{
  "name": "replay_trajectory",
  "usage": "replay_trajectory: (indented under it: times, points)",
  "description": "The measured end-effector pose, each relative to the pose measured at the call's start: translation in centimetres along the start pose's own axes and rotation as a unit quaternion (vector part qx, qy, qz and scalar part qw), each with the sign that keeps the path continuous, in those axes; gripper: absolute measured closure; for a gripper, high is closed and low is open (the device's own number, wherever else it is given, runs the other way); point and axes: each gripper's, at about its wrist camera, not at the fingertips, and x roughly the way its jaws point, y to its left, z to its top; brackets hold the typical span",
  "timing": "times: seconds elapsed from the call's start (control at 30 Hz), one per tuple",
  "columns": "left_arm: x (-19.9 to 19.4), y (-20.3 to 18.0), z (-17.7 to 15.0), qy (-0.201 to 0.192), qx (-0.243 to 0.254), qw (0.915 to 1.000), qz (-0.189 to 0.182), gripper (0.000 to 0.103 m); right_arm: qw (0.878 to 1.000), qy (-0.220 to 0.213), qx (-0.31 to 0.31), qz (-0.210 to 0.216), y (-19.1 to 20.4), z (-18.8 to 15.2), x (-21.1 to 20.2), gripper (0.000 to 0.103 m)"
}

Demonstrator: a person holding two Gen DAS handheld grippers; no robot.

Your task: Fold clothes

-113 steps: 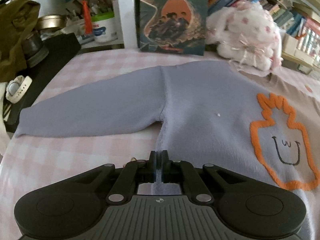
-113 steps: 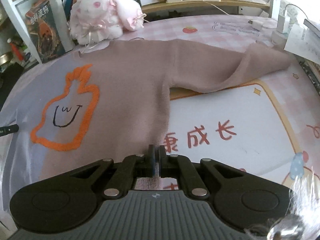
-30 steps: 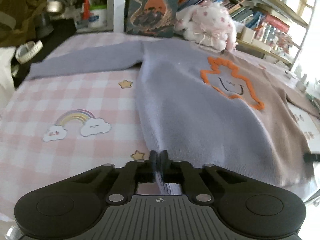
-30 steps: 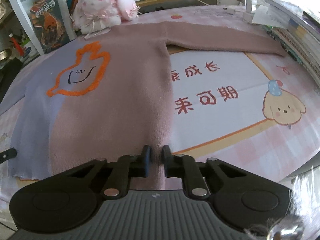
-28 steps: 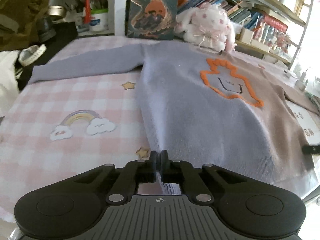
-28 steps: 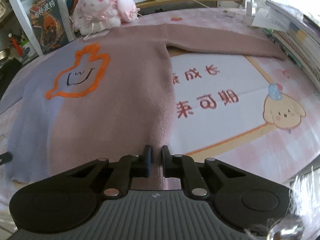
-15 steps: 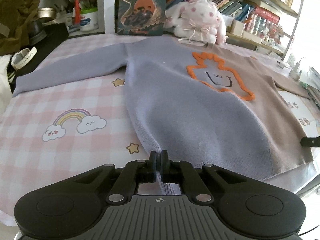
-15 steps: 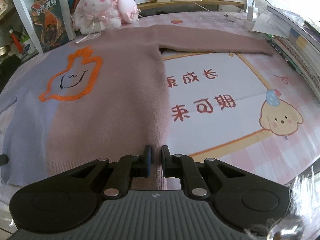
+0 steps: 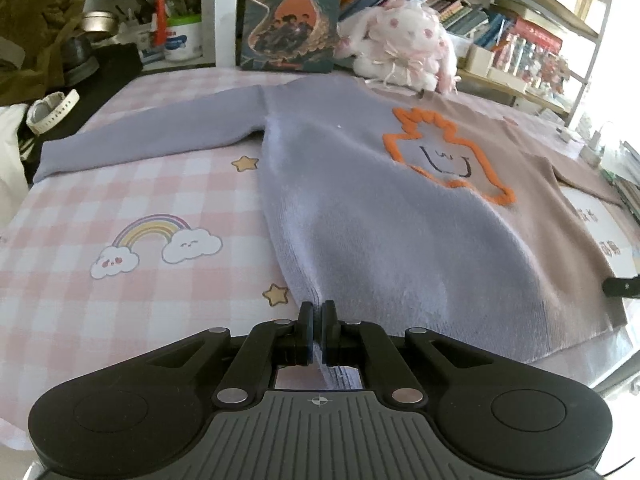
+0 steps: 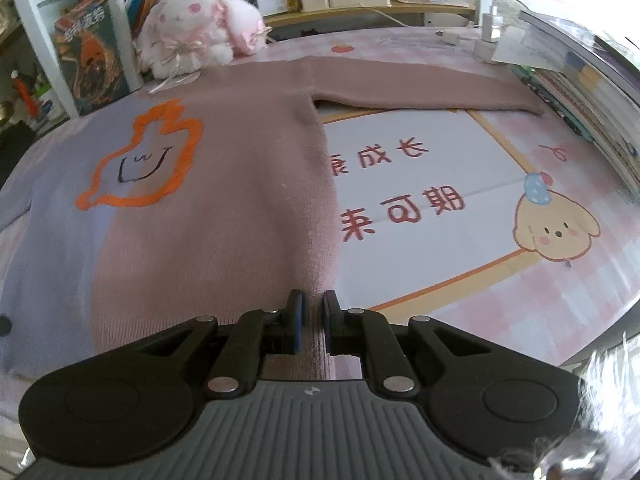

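Observation:
A sweater (image 9: 360,220) lies flat on the pink checked table cover (image 9: 120,200), lilac on one half and dusty pink on the other (image 10: 248,200), with an orange-outlined smiling shape on the chest. Both sleeves stretch out to the sides. My left gripper (image 9: 318,312) is shut on the lilac hem corner near the front edge. My right gripper (image 10: 312,308) is shut on the pink hem corner, with fabric pinched between its pads. The right gripper's tip (image 9: 620,286) shows at the far right of the left wrist view.
A white and pink plush rabbit (image 9: 404,46) and an upright book (image 9: 290,16) stand behind the sweater's collar. Shelves of books line the back. A white watch (image 9: 50,112) and dark clutter sit at the left. Stacked books (image 10: 592,84) lie at the right edge.
The sweater has been drawn toward the front edge since the oldest frames, and its sleeves now lie straighter. Over the last second both grippers keep their hold with little movement.

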Motion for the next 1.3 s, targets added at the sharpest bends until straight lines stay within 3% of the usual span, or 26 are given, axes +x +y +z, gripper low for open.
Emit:
replay_trajectory:
  times: [0.17,0.27,0.37,0.5,0.67,1.13,1.3]
  points:
    - [-0.3,-0.1,0.2,-0.002,0.004,1.0000,0.004,0.094,1.000,0.001,-0.011,-0.005,0.3,0.0,-0.1,0.091]
    - [-1.3,-0.6,0.2,-0.016,0.014,0.9998,0.004,0.091,1.000,0.000,-0.013,-0.006,0.6,0.0,-0.6,0.085]
    - [-2.3,-1.2,0.2,-0.032,0.024,0.9992,0.000,0.073,1.000,-0.011,-0.013,-0.001,0.9,-0.3,-1.8,0.061]
    - [-3.7,-2.0,0.0,-0.061,0.022,0.9979,0.003,0.030,0.999,-0.020,-0.031,-0.009,1.8,-0.7,-3.3,0.037]
    - [-5.1,-3.2,-0.7,-0.083,0.013,0.9964,0.010,0.016,0.998,-0.041,-0.056,-0.005,3.1,-1.1,-5.3,0.022]
    - [-6.7,-6.5,-2.0,-0.066,-0.016,0.9954,0.068,0.009,0.991,-0.046,-0.122,0.035,3.9,-1.0,-5.9,0.015]
    - [-7.6,-8.3,-2.8,-0.064,-0.003,0.9931,0.097,0.009,0.989,-0.046,-0.134,0.048,3.5,-1.2,-5.8,0.014]
